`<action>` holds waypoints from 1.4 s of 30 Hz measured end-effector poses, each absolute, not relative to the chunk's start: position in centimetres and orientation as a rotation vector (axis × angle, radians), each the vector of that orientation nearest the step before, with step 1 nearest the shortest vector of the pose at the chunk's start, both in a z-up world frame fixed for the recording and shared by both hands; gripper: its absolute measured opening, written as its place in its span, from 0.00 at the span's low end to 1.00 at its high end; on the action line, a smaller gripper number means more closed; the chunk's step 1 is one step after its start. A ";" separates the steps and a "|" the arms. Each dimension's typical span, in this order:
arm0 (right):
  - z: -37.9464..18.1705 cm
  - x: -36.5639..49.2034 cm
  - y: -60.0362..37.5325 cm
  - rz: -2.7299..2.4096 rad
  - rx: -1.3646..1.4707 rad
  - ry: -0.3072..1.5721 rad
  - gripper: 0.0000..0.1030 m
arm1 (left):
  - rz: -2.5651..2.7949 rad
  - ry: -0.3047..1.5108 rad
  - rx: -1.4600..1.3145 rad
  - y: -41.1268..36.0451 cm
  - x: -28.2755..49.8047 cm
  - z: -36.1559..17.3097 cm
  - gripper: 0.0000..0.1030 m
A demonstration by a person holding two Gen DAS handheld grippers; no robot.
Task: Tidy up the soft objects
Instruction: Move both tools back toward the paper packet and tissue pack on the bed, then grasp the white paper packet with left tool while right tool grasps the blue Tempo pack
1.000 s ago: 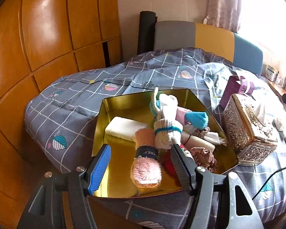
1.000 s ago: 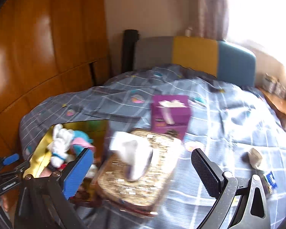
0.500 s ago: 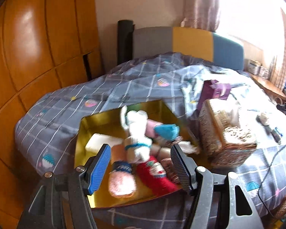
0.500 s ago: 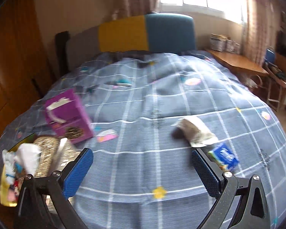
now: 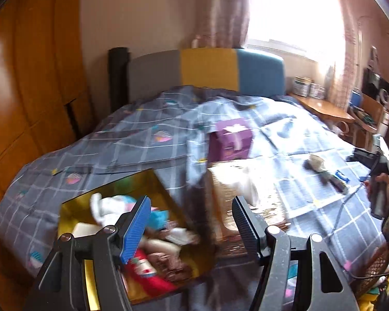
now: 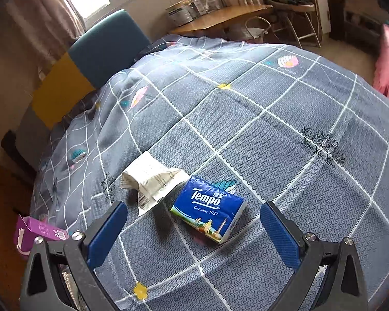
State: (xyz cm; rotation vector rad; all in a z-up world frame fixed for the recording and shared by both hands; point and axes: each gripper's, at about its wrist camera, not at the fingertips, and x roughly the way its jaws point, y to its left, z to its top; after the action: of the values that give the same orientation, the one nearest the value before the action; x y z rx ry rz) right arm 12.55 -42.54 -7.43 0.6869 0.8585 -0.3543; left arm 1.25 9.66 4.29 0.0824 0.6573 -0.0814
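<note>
My right gripper [image 6: 194, 225] is open and empty, just above the grey checked bedspread [image 6: 272, 119]. A blue Tempo tissue pack [image 6: 208, 208] lies between its fingers, a little ahead. A crumpled white paper [image 6: 150, 181] lies to the pack's left, touching it. My left gripper [image 5: 190, 223] is open and empty above the near bed edge. Below its left finger a gold tin [image 5: 96, 199] holds several socks and soft items [image 5: 153, 254]. The pack shows small in the left wrist view [image 5: 341, 175].
An ornate gold tissue box [image 5: 246, 197] stands right of the tin, with a purple tissue box [image 5: 230, 140] behind it, also in the right wrist view [image 6: 36, 233]. A wooden wardrobe [image 5: 26, 90] is on the left. A desk [image 6: 220, 18] and chairs stand beyond the bed.
Both grippers swung right. The right one left the gold tissue box and came close over the Tempo pack and paper. The left view shifted from the tin toward the tissue boxes.
</note>
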 end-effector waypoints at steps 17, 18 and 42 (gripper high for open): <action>-8.8 18.6 -39.3 -0.165 0.229 1.104 1.00 | -0.356 0.689 0.173 0.6 3.2 4.4 0.64; -8.9 18.9 -38.8 -0.134 0.179 1.125 1.00 | -0.366 0.689 0.177 0.2 3.2 4.5 0.64; -11.2 16.5 -43.7 -0.301 0.273 1.211 0.59 | -0.551 1.042 0.065 -18.7 16.4 -0.8 0.64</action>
State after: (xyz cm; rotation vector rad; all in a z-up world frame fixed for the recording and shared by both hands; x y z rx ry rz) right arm 16.51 -43.70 -11.21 0.2733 1.2113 -0.3011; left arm 16.40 -18.67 -0.76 0.0651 1.0423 -0.5510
